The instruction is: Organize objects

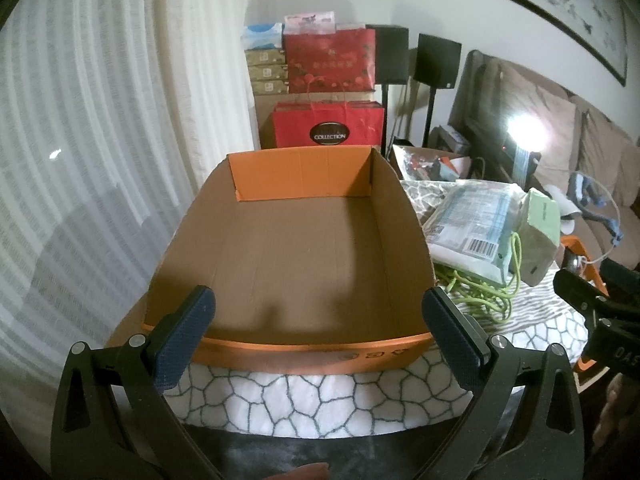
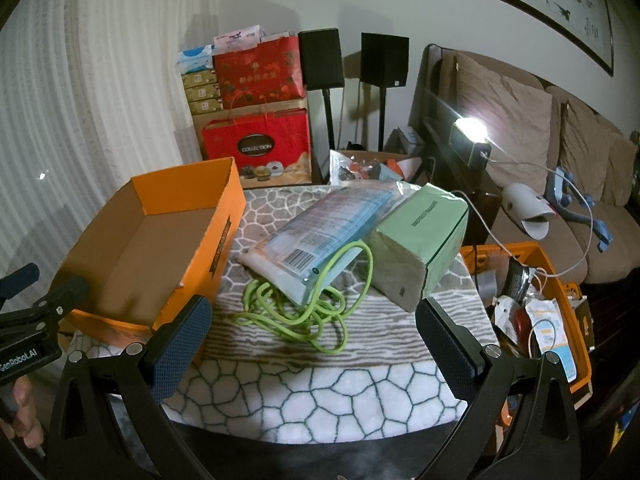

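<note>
While both grippers hang at the near edge of the table, neither one touches anything. The left gripper (image 1: 318, 336) has its jaws spread wide and empty, facing straight into the orange cardboard box (image 1: 296, 248), which sits open and bare inside on the patterned cloth (image 2: 320, 396). The right gripper (image 2: 314, 344) is likewise spread apart and holds nothing, aimed at the pile to the box's right.

That pile is a flat clear packet with a barcode (image 2: 316, 236), a pale green paper-wrapped pack (image 2: 420, 244) leaning just beside it, and a tangled lime-green cord (image 2: 304, 308) that runs under the packet's near corner, loops over it and touches the green pack. The cord lies nearest the right gripper, with bare cloth between them.

Off the table's right edge stands an orange crate (image 2: 576, 320) crammed with wrappers and a tape roll. Behind the table are red gift bags (image 2: 258, 140) stacked on cartons, two black speakers on stands (image 2: 320, 60), a brown sofa (image 2: 580, 168) and a bright lamp (image 2: 470, 128). Pale curtains (image 1: 100, 140) fill the left.
</note>
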`<action>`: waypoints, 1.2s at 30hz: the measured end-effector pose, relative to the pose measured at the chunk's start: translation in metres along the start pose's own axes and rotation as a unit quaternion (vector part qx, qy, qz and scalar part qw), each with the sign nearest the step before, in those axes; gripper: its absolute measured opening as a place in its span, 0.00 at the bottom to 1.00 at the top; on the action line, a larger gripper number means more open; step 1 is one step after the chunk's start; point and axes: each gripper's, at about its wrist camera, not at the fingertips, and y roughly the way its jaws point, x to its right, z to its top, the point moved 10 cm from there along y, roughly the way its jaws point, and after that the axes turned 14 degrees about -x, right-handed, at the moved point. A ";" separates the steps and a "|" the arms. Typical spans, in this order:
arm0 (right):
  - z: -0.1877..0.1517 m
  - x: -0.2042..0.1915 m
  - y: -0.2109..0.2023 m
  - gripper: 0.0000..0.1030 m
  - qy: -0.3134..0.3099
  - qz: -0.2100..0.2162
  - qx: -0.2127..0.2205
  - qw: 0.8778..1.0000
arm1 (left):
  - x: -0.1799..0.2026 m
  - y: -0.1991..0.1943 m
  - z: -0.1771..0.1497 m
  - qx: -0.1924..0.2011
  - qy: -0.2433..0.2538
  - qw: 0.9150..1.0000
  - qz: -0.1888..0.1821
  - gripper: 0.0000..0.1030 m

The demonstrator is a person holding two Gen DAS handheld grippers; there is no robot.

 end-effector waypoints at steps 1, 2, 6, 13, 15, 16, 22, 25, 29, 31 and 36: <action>0.001 0.001 -0.001 1.00 0.001 0.000 0.000 1.000 | -0.001 0.001 0.001 0.000 0.000 1.000 0.000 1.00; 0.002 0.004 -0.001 1.00 0.001 0.000 0.000 1.000 | -0.002 0.001 0.002 0.001 -0.001 1.000 0.000 1.00; 0.005 0.009 0.001 1.00 0.004 -0.004 0.001 1.000 | -0.012 0.002 0.009 0.003 -0.011 1.000 -0.009 1.00; 0.013 0.022 0.008 1.00 0.012 -0.012 -0.002 1.000 | -0.043 0.010 0.023 0.001 -0.022 1.000 0.002 1.00; 0.015 0.027 0.010 1.00 0.015 -0.014 -0.004 1.000 | -0.053 0.014 0.026 -0.001 -0.023 1.000 0.006 1.00; 0.016 0.029 0.011 1.00 0.016 -0.014 -0.005 1.000 | -0.058 0.017 0.028 -0.002 -0.024 1.000 0.007 1.00; 0.024 0.048 0.018 1.00 0.029 -0.018 -0.013 0.999 | -0.095 0.041 0.035 -0.026 -0.057 0.998 -0.002 1.00; 0.026 0.058 0.022 1.00 0.038 -0.010 -0.018 0.999 | -0.109 0.052 0.037 -0.039 -0.063 0.997 -0.006 0.98; 0.030 0.071 0.029 1.00 0.049 0.006 -0.027 0.998 | -0.124 0.067 0.038 -0.055 -0.069 0.996 -0.012 0.92; 0.033 0.079 0.032 1.00 0.058 0.012 -0.032 0.998 | -0.129 0.073 0.040 -0.061 -0.071 0.996 -0.017 0.90; 0.041 0.098 0.036 1.00 0.073 0.028 -0.037 0.996 | -0.138 0.090 0.037 -0.091 -0.068 0.993 -0.033 0.69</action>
